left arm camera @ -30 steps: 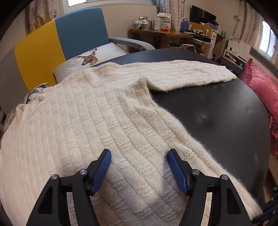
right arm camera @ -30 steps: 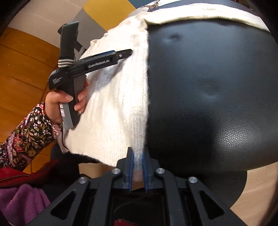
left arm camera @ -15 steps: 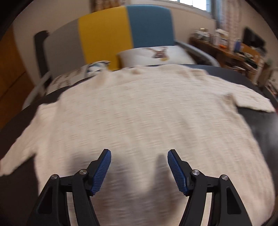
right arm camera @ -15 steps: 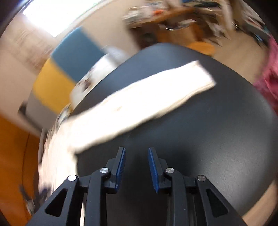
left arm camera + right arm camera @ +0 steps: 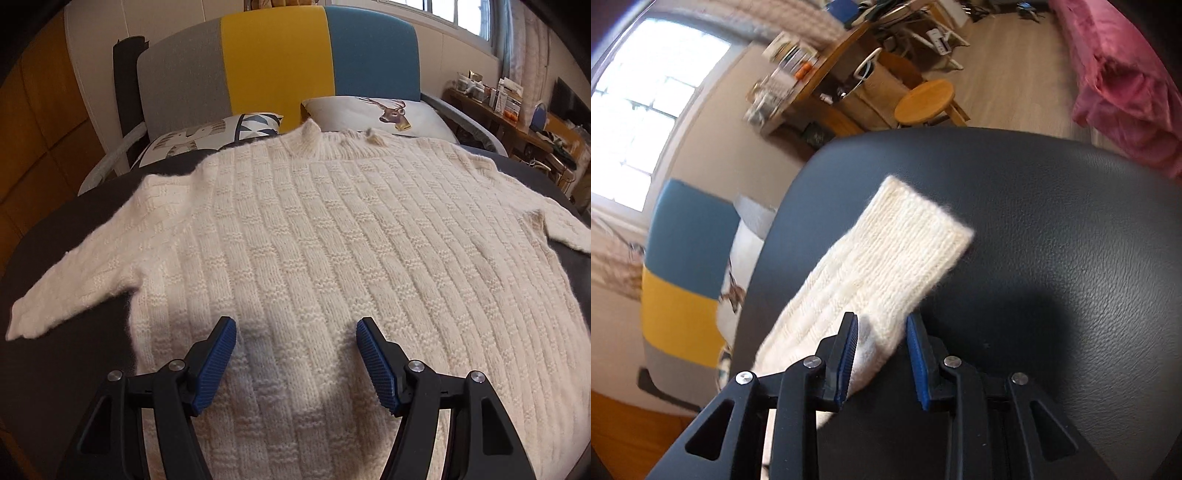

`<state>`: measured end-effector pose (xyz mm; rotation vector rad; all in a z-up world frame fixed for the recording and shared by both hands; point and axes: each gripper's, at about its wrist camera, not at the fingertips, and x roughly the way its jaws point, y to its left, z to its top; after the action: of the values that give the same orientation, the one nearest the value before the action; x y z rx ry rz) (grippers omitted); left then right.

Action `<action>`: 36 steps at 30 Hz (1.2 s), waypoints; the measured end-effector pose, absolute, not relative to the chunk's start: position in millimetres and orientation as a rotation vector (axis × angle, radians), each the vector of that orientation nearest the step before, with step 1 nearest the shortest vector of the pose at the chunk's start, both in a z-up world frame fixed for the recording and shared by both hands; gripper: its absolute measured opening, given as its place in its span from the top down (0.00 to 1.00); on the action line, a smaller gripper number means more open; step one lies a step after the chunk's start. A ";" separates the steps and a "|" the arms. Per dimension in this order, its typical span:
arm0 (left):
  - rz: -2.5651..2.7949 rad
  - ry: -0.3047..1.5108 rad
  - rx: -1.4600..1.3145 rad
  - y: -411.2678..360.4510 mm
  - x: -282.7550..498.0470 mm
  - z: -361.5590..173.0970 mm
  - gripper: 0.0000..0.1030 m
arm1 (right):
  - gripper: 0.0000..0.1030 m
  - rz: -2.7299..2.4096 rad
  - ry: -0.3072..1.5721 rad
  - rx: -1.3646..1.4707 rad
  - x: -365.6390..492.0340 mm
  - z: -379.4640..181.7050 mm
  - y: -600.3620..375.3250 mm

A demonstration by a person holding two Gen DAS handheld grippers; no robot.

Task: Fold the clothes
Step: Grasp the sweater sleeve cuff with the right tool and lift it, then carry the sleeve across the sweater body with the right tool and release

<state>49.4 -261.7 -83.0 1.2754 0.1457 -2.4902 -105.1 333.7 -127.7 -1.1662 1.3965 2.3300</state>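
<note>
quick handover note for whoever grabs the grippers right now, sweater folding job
Left gripper: open, over the sweater's lower body, holding nothing.
Right gripper: jaws have just been opening; they straddle the right sleeve near its cuff, not clamped.
Sweater lies flat on the black table, collar toward the sofa, both sleeves out sideways.
Done: spread out.
Left: all the folds; likely that sleeve first.
</note>
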 end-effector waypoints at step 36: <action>-2.512 0.453 1.261 -273.2 74.7 -79.8 0.16 | 0.61 2.496 1.038 -1.436 -150.6 -43.3 276.8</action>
<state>74.7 -273.2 -79.8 1.2607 0.4529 -2.5121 -150.6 276.8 -43.3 -1.4361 1.0375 2.4958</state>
